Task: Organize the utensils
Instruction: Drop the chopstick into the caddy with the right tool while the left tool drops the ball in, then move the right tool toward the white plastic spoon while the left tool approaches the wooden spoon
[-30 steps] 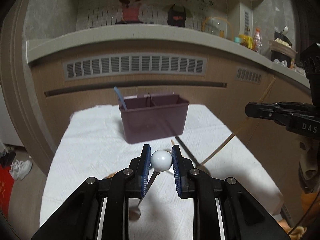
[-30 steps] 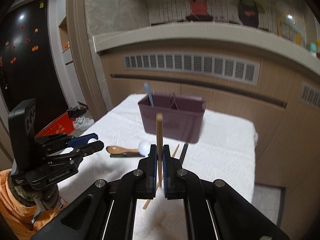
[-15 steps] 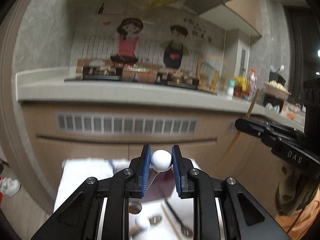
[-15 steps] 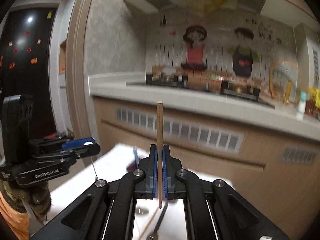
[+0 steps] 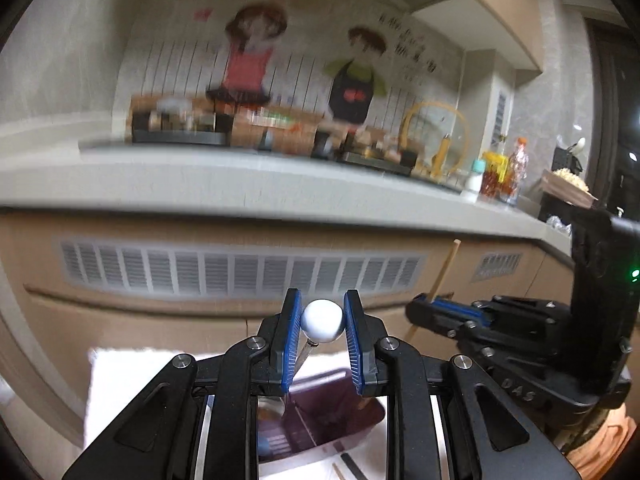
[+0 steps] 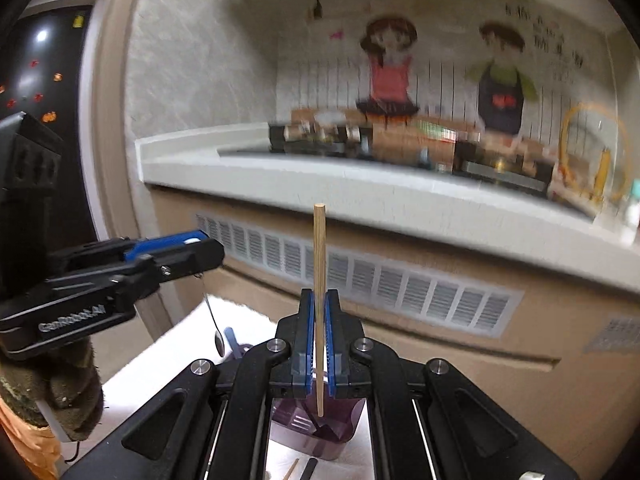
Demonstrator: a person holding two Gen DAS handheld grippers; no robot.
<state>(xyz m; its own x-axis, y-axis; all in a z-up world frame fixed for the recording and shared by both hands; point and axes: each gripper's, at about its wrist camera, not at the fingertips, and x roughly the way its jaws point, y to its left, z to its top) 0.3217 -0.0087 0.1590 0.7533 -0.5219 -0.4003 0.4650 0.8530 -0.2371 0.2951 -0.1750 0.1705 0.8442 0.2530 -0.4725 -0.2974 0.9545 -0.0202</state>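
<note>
My left gripper [image 5: 322, 324] is shut on the white ball end of a metal spoon [image 5: 322, 321], whose bowl hangs down over the left part of the purple utensil caddy [image 5: 336, 412]. In the right wrist view the left gripper [image 6: 200, 250] shows at the left with the spoon [image 6: 212, 320] dangling from it. My right gripper [image 6: 319, 334] is shut on a wooden chopstick [image 6: 319, 264], held upright with its lower tip over the caddy [image 6: 316, 432]. The right gripper [image 5: 436, 312] and its chopstick [image 5: 444, 268] also show in the left wrist view.
The caddy stands on a white cloth-covered table [image 5: 132, 376]. A blue utensil [image 6: 230, 338] sticks out of the caddy. More utensils lie on the cloth in front of it [image 5: 352, 466]. Behind is a kitchen counter [image 5: 240, 184] with cabinets below.
Both grippers have risen from the table with their utensils and moved forward. They now hang above the caddy, which has slid to the bottom of both views.
</note>
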